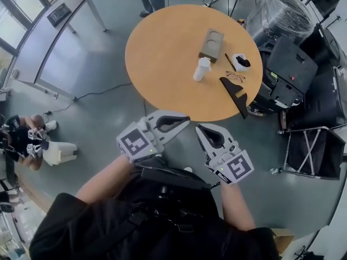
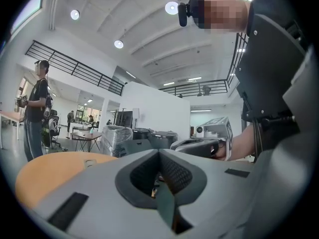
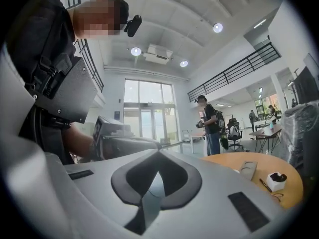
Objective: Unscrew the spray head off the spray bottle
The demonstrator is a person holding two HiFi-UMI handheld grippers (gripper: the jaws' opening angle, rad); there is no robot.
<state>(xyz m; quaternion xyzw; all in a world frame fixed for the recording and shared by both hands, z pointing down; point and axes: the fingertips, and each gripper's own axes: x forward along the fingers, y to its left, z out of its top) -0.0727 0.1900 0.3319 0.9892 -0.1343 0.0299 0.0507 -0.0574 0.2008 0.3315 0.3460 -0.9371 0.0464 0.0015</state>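
A white bottle (image 1: pixel 201 69) stands upright near the middle of the round wooden table (image 1: pixel 162 53). I cannot make out its spray head from here. Both grippers hover off the table's near edge, close to my body, and neither touches anything. My left gripper (image 1: pixel 186 120) has its jaws shut and empty, its tips pointing toward the table. Beside it, my right gripper (image 1: pixel 199 129) is likewise shut with nothing in it. The left gripper view shows its own closed jaws (image 2: pixel 159 152) and the right gripper (image 2: pixel 199 146) alongside. The right gripper view shows closed jaws (image 3: pixel 158 154) too.
On the table lie a grey-brown tray (image 1: pixel 211 45), a pen (image 1: pixel 230 62), a small white box with a dark item (image 1: pixel 241 62), glasses (image 1: pixel 235 76) and a black wedge-shaped object (image 1: pixel 236 93) at the right edge. Wrapped equipment and black cases (image 1: pixel 293 64) crowd the right. A person (image 3: pixel 212 126) stands beyond the table.
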